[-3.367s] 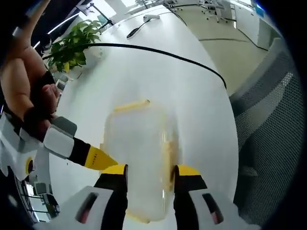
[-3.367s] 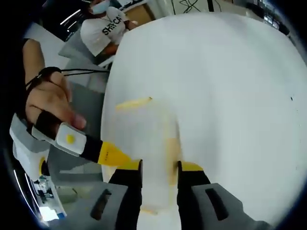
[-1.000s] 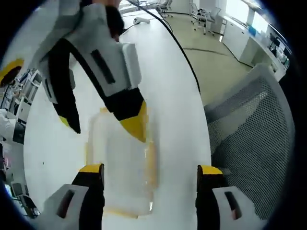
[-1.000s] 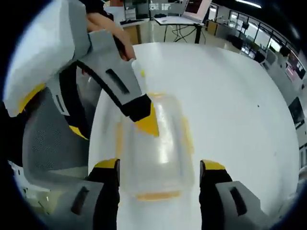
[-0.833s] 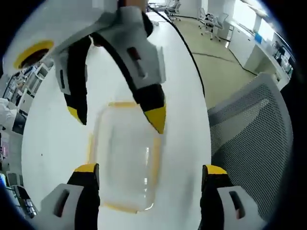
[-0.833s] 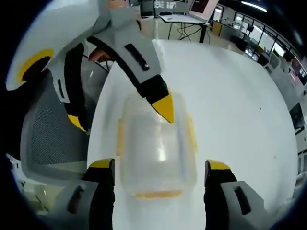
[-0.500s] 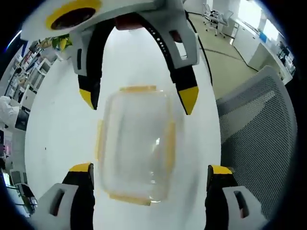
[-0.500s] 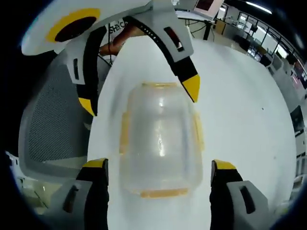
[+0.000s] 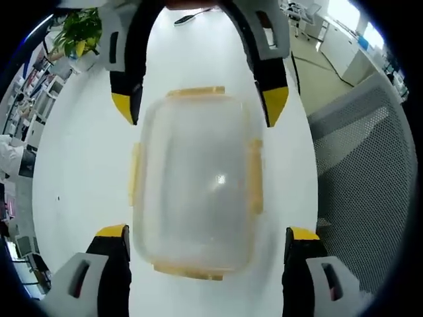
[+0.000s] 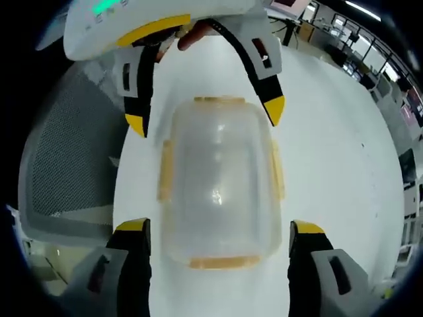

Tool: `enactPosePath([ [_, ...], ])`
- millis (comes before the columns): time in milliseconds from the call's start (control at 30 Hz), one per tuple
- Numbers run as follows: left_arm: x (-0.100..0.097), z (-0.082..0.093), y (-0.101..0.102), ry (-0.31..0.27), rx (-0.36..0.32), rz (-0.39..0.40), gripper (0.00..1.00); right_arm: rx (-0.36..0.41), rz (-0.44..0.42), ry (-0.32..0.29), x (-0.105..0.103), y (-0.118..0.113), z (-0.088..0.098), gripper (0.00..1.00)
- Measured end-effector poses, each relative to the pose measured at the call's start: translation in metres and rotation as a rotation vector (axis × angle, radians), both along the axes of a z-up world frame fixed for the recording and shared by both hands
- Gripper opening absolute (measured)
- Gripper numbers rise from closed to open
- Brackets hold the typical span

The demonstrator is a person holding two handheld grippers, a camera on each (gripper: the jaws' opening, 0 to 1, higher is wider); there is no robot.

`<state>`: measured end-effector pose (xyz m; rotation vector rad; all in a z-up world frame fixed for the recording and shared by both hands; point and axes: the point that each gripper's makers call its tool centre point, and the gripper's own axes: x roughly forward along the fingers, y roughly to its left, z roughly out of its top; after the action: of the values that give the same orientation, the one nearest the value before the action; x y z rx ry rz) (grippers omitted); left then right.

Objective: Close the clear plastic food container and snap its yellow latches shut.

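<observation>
Left gripper view: mesh-free white table at left, clear container w/ yellow latches lying mid-table, lid on, framed between left gripper jaws spread wide, touching nothing. Right gripper likewise gaping, straddling container from opposite end. Grey mesh chair at right.

Bare white surface is seen along both long sides of the clear container. The ends are flanked by the left tongs and the right tongs, each spread wider than the container. A mesh chair stands close beside the surface edge.
</observation>
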<state>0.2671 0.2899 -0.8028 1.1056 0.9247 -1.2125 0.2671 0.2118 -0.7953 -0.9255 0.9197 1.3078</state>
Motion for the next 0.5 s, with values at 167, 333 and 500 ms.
enactPosePath([
  [167, 0.0022, -0.0023, -0.0004, 0.01, 0.0, -0.001, 0.93, -0.014, 0.005, -0.008, 0.0007, -0.0008, -0.0026, 0.83],
  [333, 0.0024, -0.0074, 0.0018, 0.014, 0.015, -0.002, 0.9, -0.027, 0.003, 0.003, -0.0018, -0.002, -0.0055, 0.82],
  [500, 0.0076, -0.0079, -0.0014, 0.003, 0.012, -0.006, 0.86, -0.039, 0.012, -0.001, -0.0019, -0.004, -0.0085, 0.8],
])
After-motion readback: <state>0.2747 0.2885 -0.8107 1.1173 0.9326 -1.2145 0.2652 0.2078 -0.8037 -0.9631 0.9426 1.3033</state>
